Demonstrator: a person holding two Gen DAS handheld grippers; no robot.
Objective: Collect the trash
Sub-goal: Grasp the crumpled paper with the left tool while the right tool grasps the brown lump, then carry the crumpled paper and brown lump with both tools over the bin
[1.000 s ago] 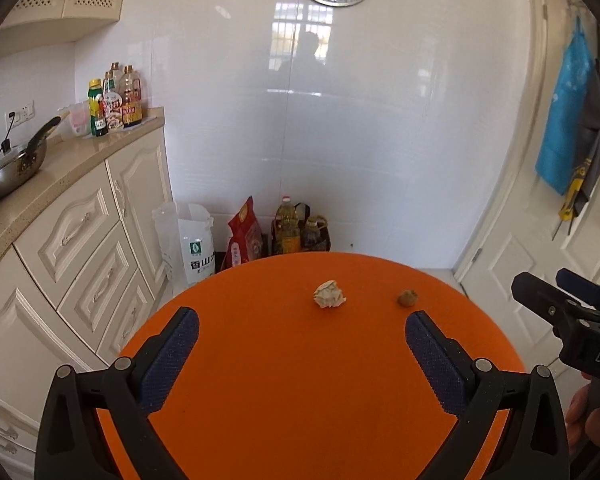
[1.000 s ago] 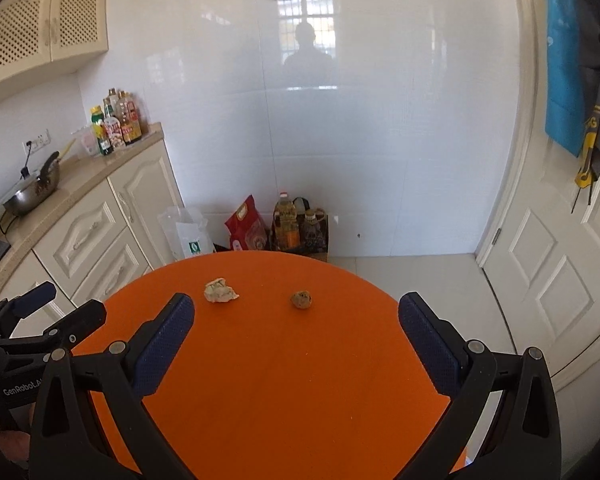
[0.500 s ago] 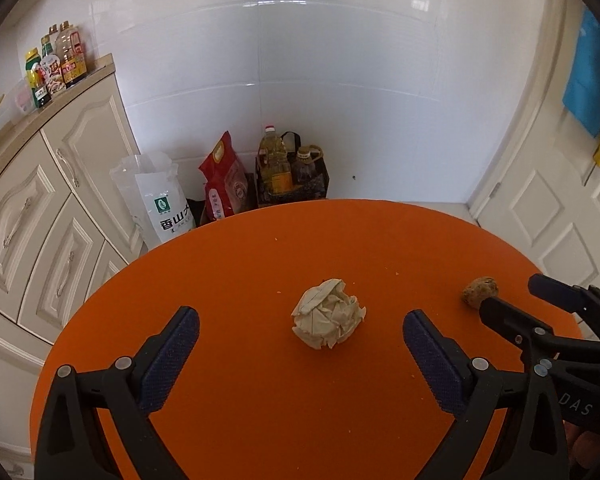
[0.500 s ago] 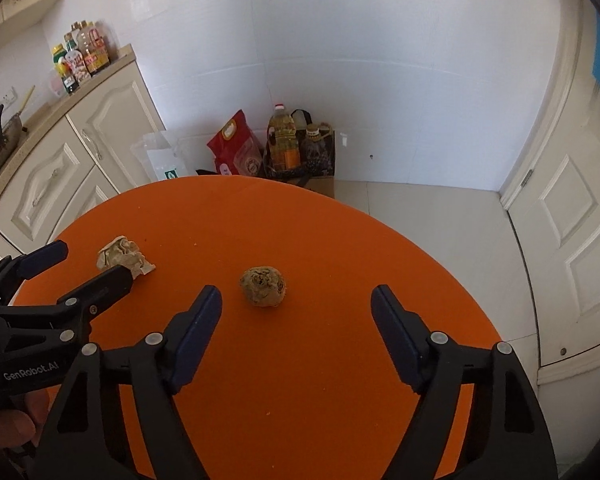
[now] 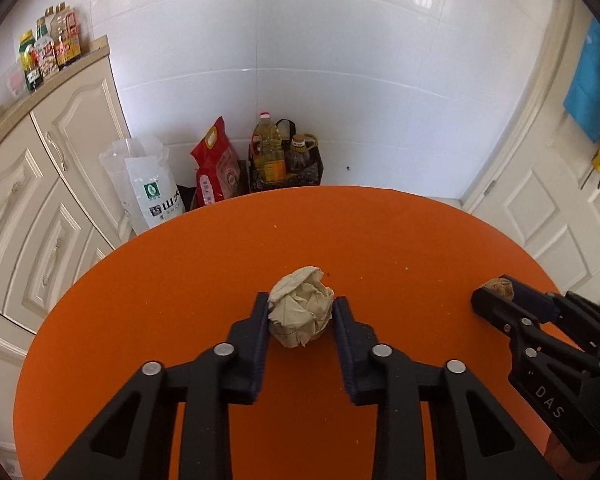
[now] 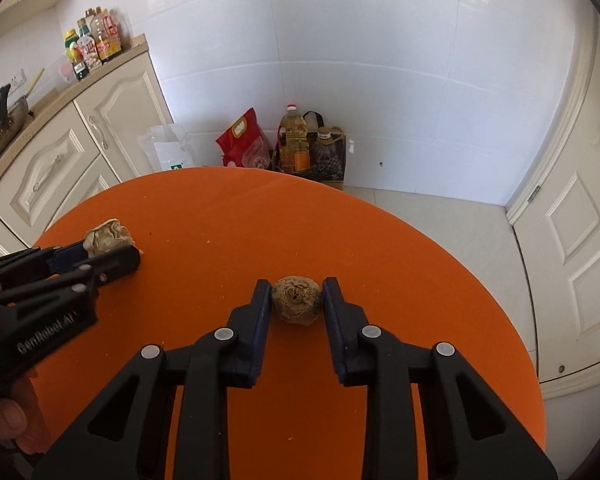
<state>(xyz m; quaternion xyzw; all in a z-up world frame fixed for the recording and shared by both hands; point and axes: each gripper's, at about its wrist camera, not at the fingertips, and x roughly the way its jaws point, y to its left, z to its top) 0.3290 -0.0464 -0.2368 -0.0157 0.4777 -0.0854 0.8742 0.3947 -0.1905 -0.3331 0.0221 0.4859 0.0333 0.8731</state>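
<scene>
A crumpled cream paper ball (image 5: 301, 306) lies on the round orange table (image 5: 220, 264). My left gripper (image 5: 301, 305) is shut on it, one finger on each side. A small brown ball of trash (image 6: 297, 299) sits further right on the table, and my right gripper (image 6: 296, 294) is shut on it. In the left wrist view the right gripper (image 5: 496, 298) shows at the right with the brown ball (image 5: 499, 287) at its tip. In the right wrist view the left gripper (image 6: 112, 254) shows at the left with the paper ball (image 6: 108, 236).
Cream cabinets (image 5: 40, 200) with sauce bottles (image 5: 48, 50) on the counter stand left. On the floor by the white tiled wall are a white plastic bag (image 5: 152, 188), a red bag (image 5: 216, 168) and oil bottles (image 5: 270, 152). A white door (image 6: 572, 240) is at right.
Both grippers moved forward and down to the table and closed, the left onto the paper ball, the right onto the brown ball. One second ago both were wide open and further back.
</scene>
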